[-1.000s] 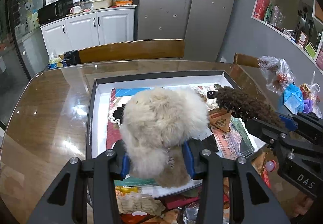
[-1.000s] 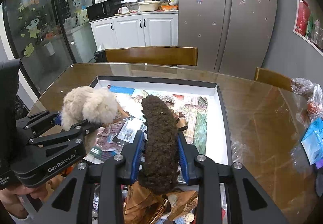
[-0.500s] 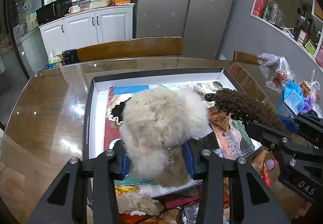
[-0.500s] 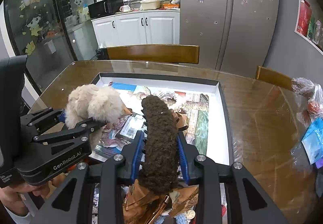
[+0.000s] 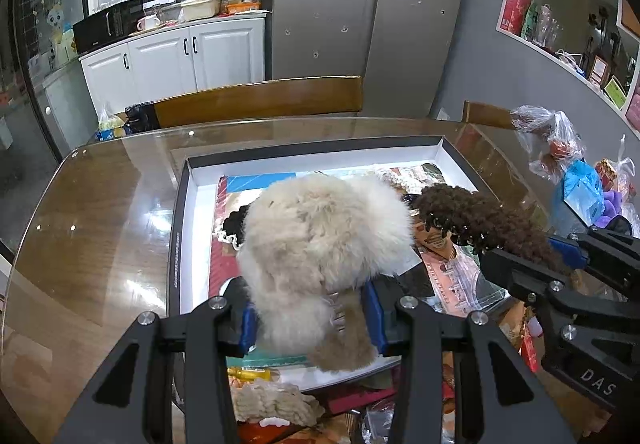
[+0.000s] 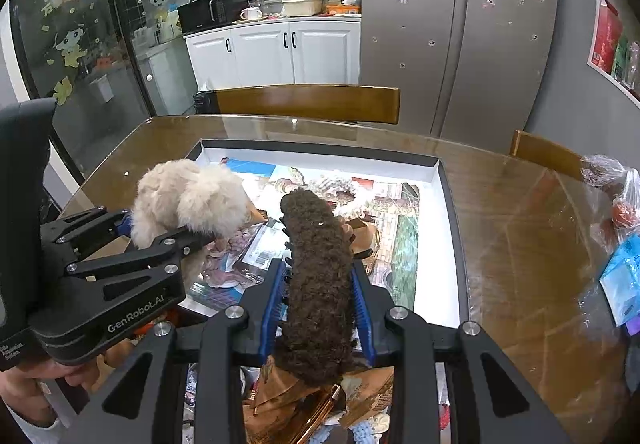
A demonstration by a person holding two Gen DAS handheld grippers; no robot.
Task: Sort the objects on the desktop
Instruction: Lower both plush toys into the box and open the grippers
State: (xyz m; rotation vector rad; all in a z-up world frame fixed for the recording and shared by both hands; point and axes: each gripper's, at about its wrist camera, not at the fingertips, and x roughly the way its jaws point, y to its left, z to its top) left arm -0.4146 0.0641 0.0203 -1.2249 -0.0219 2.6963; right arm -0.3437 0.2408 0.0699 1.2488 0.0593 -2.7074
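Note:
A fluffy cream hair clip hangs over the near part of a shallow white box, and my left gripper is shut on its lower end. Beside it on the right, a curly dark brown hair claw is held between the blue pads of my right gripper, also above the box. The brown claw shows in the left wrist view too, and the cream clip in the right wrist view. Cards, papers and lace trinkets lie inside the box.
The box rests on a glass-topped wooden table. Loose clutter, a knitted beige piece and a brown paper packet lie near the front edge. Plastic bags sit at the right. Two wooden chairs stand behind the table.

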